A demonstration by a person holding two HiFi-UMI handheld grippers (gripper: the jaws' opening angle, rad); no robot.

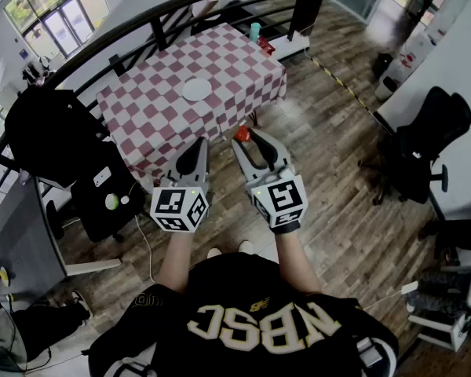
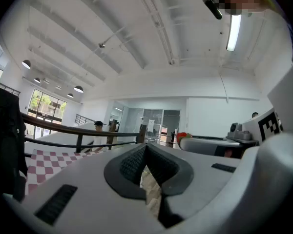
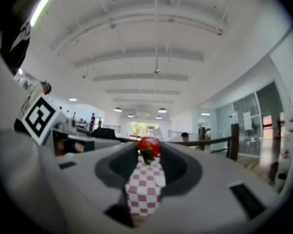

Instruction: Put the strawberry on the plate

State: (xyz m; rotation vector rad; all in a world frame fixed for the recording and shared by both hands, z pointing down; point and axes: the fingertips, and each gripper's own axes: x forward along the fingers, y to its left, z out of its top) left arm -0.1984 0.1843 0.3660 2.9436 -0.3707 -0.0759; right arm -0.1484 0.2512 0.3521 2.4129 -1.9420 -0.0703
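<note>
Floor (image 1: pixel 337 171): brown, streaky wood planks are running under everything; a bare stretch is lying between the grippers and the table.
Railing (image 1: pixel 165 14): a dark curved rail on posts is sweeping behind the table at 12 o'clock.
Table (image 1: pixel 157 108): a square top draped in red-and-white checked cloth is standing at 11 o'clock from the grippers, well apart from them.
Chairs: a black office chair (image 1: pixel 428 144) on castors is sitting at 3 o'clock. A black draped seat (image 1: pixel 51 132) is crowding the table's left corner at 9 o'clock.
Left gripper (image 1: pixel 198 149): its pale smooth shell is pointing at the table. Its ribbed dark pads are pressing together with nothing between them.
Right gripper (image 1: pixel 250 138): it is riding just beside the left one, with its jaws pinching the strawberry at their tips.
Plate (image 1: pixel 196 89): round, white and flat, it is lying near the middle of the cloth with nothing on it.
Cup (image 1: pixel 255 31): a small teal cylinder is standing at the table's far corner, at 1 o'clock from the plate.
Strawberry (image 1: pixel 242 134): red and glossy, it is hanging over the floor at 5 o'clock from the plate, well apart from it.
Views: only the right gripper view is showing the strawberry's (image 3: pixel 149 146) green leaves, with checked cloth in the gap below it. Only the head view is showing the plate. The left gripper view is catching a strip of cloth at 8 o'clock.
</note>
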